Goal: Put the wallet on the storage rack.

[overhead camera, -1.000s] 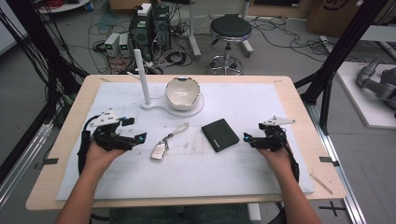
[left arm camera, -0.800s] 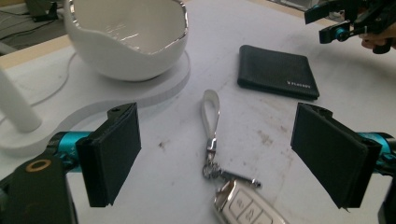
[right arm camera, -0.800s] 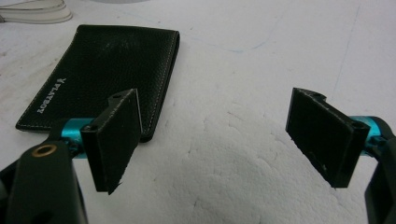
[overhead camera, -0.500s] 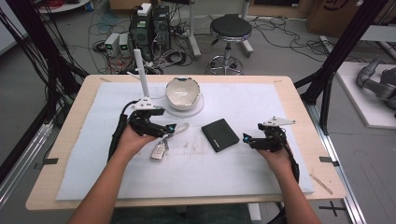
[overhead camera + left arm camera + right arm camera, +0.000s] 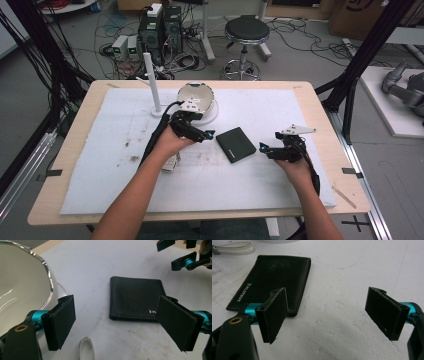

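A black leather wallet [image 5: 235, 144] [image 5: 136, 298] [image 5: 272, 277] lies flat on the white mat near the table's middle. My left gripper [image 5: 209, 134] [image 5: 117, 320] hovers just left of it, open, with the wallet's near edge between and beyond its jaws. My right gripper [image 5: 263, 149] [image 5: 329, 312] stands open just right of the wallet with nothing between its jaws; its left jaw overlaps the wallet's corner in the right gripper view. The right gripper [image 5: 180, 255] also appears far off in the left gripper view.
A white bowl with a silver rim [image 5: 196, 97] [image 5: 20, 285] sits close behind the left gripper. A white upright post [image 5: 150, 80] stands at the back left. A small item with a white loop [image 5: 170, 162] [image 5: 86, 350] [image 5: 237, 248] lies under the left forearm.
My left gripper has travelled from the table's left side rightward, over the looped item, to the wallet's left edge by the bowl. The right gripper has stayed put.
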Tool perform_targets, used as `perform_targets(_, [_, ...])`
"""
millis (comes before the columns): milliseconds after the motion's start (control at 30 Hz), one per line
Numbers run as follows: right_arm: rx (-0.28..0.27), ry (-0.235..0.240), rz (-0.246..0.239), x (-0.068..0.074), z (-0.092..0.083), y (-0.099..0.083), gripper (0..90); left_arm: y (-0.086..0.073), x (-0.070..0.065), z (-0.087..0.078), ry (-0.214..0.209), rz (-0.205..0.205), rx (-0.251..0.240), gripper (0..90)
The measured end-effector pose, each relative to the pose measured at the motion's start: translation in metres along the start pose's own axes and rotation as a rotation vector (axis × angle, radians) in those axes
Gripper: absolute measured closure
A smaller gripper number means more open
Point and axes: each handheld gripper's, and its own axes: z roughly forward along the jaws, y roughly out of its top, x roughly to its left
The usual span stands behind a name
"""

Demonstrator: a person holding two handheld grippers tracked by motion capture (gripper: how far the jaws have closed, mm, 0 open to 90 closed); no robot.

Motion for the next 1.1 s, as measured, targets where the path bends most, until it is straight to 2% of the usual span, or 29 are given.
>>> perform_targets(233, [-0.001,0.007,0.009,-0.001,0.000,0.000,18.6,0.008,-0.001,0.027,-0.040,0.002,0.031,16.2])
perform_targets(400, [-0.003,0.005,0.008,-0.002,0.000,0.000,18.6,0.014,-0.003,0.047,-0.081,0.026,0.055,16.2])
perform_targets(533, [-0.004,0.007,0.013,-0.003,-0.001,0.000,18.6,0.015,-0.001,0.065,-0.089,0.024,0.112,16.2])
perform_targets(667, [-0.002,0.005,0.015,-0.003,-0.002,-0.001,18.6,0.017,-0.001,0.080,-0.130,0.039,0.128,16.2])
perform_targets(867, [-0.002,0.003,0.014,-0.003,-0.003,-0.001,18.6,0.015,0.003,0.098,-0.131,0.011,0.147,16.2])
perform_targets(1100, [-0.003,0.002,0.024,-0.005,-0.004,-0.002,18.6,0.008,0.006,0.111,-0.122,-0.007,0.203,19.6])
